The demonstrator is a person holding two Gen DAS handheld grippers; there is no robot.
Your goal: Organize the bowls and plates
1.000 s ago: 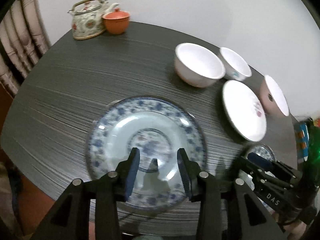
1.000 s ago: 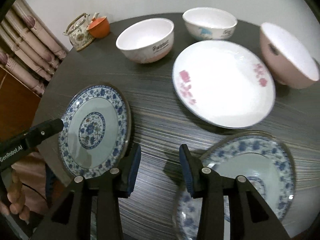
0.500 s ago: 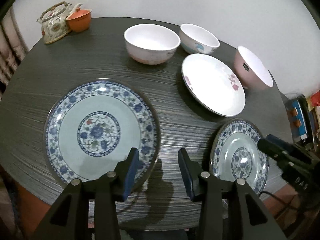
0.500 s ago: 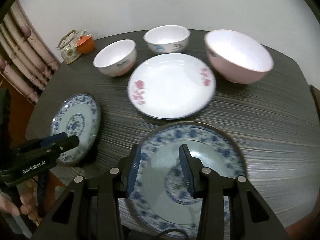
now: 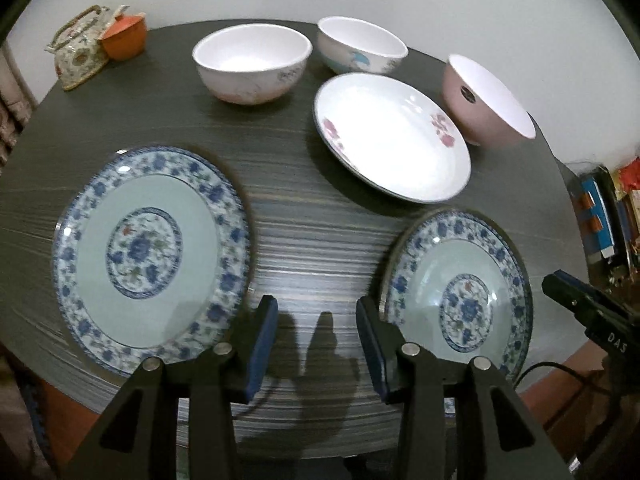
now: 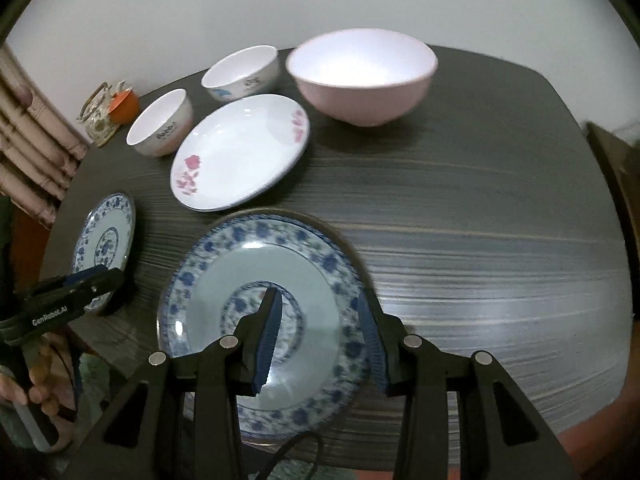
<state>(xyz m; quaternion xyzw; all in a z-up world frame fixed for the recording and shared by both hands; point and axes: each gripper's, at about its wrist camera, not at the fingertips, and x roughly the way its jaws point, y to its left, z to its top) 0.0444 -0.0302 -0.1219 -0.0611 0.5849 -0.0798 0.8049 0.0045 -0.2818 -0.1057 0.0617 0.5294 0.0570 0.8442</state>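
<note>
1. The left gripper (image 5: 317,334) has its jaws apart with nothing between them; it hangs above bare dark table (image 5: 320,208) in the gap between two blue-patterned plates.
2. The right gripper (image 6: 320,330) also has its jaws apart and empty, poised over the right half of the near blue plate (image 6: 224,276); whether a pad touches the rim cannot be told.
3. In the left wrist view, the left blue plate (image 5: 148,252) lies just left of the jaws and the near blue plate (image 5: 460,296) just right, both flat at the near edge.
4. Beyond them lies a white plate with pink flowers (image 5: 392,140), right of centre.
5. At the far side stand a white bowl (image 5: 252,64), a bowl with a blue motif (image 5: 360,50) and a pink bowl (image 5: 486,102) on the right, all upright and apart.
6. A teapot (image 5: 78,54) and an orange cup (image 5: 124,36) sit together at the far left corner.
</note>
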